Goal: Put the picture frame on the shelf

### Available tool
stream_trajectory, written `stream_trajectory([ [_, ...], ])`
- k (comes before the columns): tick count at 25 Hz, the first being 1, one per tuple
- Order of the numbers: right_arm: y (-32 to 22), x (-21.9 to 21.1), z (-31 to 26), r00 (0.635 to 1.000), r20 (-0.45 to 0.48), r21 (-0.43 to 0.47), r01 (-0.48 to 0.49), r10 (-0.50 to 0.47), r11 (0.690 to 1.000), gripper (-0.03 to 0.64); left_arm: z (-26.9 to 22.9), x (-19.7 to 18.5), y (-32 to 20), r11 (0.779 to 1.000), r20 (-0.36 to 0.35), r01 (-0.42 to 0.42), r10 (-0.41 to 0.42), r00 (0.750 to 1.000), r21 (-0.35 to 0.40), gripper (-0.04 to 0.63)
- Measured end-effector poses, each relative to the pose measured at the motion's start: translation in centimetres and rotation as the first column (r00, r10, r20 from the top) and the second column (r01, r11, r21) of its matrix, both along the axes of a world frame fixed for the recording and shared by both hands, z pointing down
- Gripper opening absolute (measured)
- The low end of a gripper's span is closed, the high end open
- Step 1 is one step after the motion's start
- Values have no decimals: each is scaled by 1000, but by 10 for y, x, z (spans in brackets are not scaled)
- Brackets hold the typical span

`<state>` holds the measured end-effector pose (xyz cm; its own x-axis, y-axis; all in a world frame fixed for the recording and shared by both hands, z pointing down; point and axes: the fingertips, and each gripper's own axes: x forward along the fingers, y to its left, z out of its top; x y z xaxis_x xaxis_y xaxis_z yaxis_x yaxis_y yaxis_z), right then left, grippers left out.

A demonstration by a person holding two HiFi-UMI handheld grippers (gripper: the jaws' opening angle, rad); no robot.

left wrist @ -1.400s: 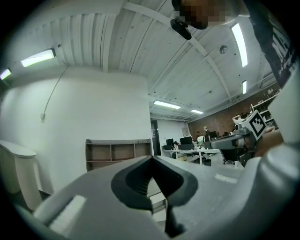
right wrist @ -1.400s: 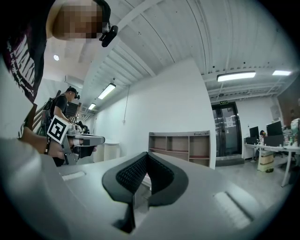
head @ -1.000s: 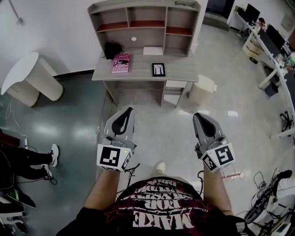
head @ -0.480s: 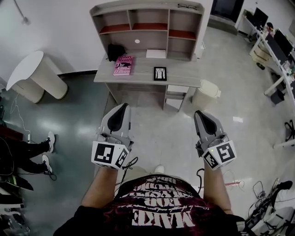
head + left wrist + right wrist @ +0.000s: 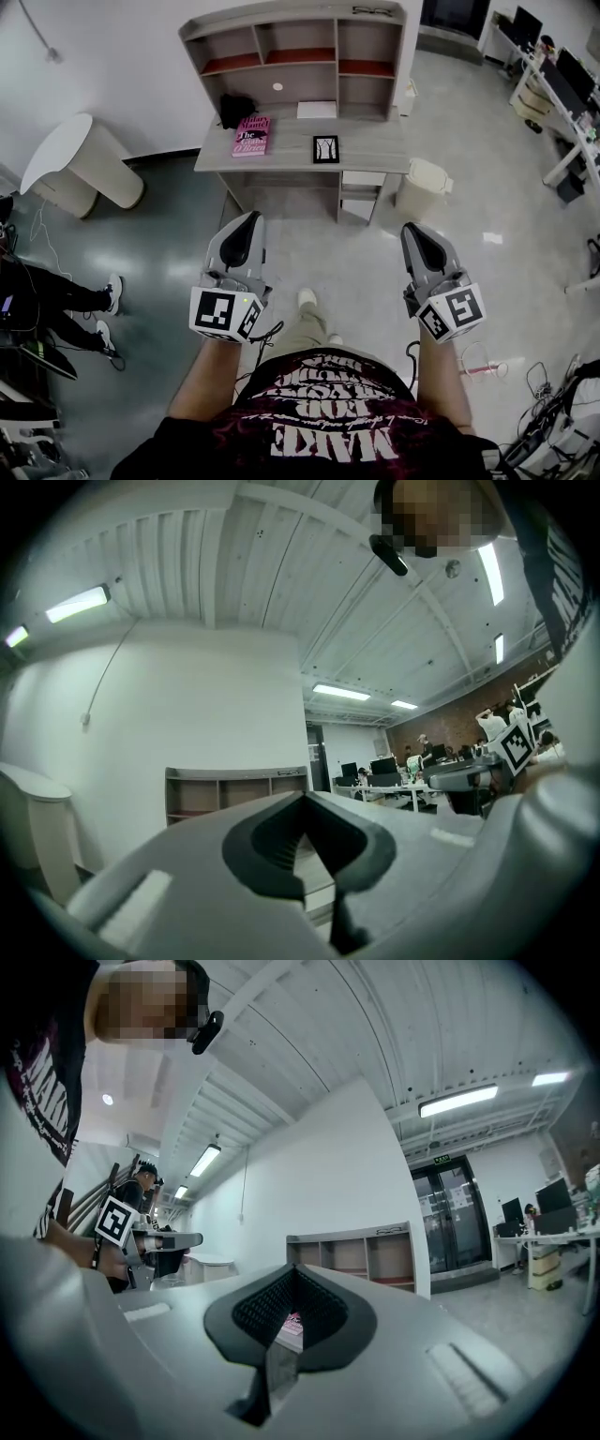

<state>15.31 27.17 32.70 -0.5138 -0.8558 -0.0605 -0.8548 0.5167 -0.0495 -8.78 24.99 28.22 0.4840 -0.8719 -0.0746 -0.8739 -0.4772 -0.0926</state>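
Note:
A small black picture frame [image 5: 325, 148] lies flat on the grey desk [image 5: 375, 150], right of centre. Above the desk rises the shelf unit [image 5: 299, 56] with open cubbies; it also shows far off as the shelf unit [image 5: 234, 794] in the left gripper view and the shelf unit [image 5: 352, 1254] in the right gripper view. My left gripper [image 5: 247, 222] and right gripper [image 5: 412, 232] hang over the floor, well short of the desk. Both are shut and hold nothing.
A pink book [image 5: 250, 135] and a black object [image 5: 234, 106] lie on the desk's left part, a white box [image 5: 317, 110] at the back. A white bin [image 5: 420, 187] stands right of the desk, a round white table [image 5: 80, 167] to the left. A bystander's legs [image 5: 56, 305] are at far left.
I have stepped forward; one foot now shows ahead of me. Both grippers keep the same pose, shut, and the desk sits slightly nearer.

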Motion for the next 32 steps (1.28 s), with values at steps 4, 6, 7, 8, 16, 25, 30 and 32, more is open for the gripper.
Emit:
stream_trajectory([
  [4,6,0,0,1000,-15,1,-10,10,1000,26,2,1,1,1000,49,1,-2,999,14,1],
  [6,7,0,0,1000,-19,-2,-15,15,1000,28,5,2,1,1000,62,-4,3,998,19,1],
  [7,7,0,0,1000,-20,-4,-17,17,1000,26,6,3,1,1000,64,-6,5,998,17,1],
  [8,8,0,-1,1000,-21,-7,-19,18,1000,26,8,3,1,1000,65,-9,8,998,12,1],
  [16,8,-11,10,999,-36,-39,-13,12,999,28,23,-4,-6,999,59,-13,15,998,-38,1],
  [25,-16,-14,11,998,-51,-57,-27,25,998,27,34,-4,-32,998,57,-38,41,997,-59,1],
  [30,-50,-28,20,998,-58,-77,-2,-2,997,27,49,-12,-59,996,57,-36,41,998,-84,1],
  [32,-66,-34,21,998,-63,-82,6,-11,997,27,52,-17,-71,995,54,-32,37,998,-92,1],
])
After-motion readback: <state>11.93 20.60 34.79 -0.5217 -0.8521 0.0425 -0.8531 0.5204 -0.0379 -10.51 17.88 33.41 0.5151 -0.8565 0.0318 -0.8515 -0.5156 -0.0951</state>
